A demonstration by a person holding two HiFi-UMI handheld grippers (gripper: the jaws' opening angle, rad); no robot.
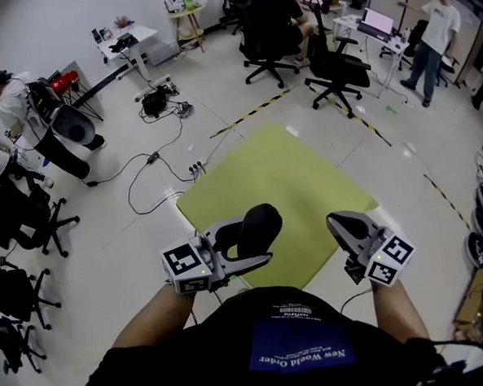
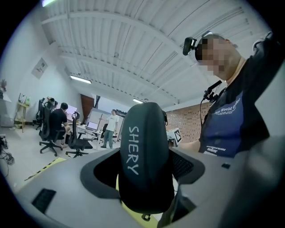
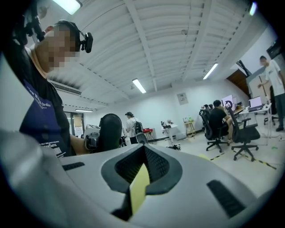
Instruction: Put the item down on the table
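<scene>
A black oval case (image 1: 258,228) printed "SHERY" stands upright between the jaws of my left gripper (image 1: 246,246), which is shut on it. In the left gripper view the case (image 2: 144,156) fills the centre, with the jaws pressed against both its sides. My right gripper (image 1: 341,223) is held level beside it, apart from the case, shut with nothing in it. The right gripper view shows my right gripper (image 3: 141,167) with only a thin sliver between its jaws, and the case (image 3: 110,132) off to its left. Both grippers hover over the near edge of a yellow-green table top (image 1: 290,181).
Black office chairs (image 1: 340,68) and seated people are at the back. Cables and a power strip (image 1: 193,168) lie on the floor left of the table. More chairs (image 1: 14,218) stand at the left edge. Black-and-yellow tape (image 1: 446,200) runs along the floor at the right.
</scene>
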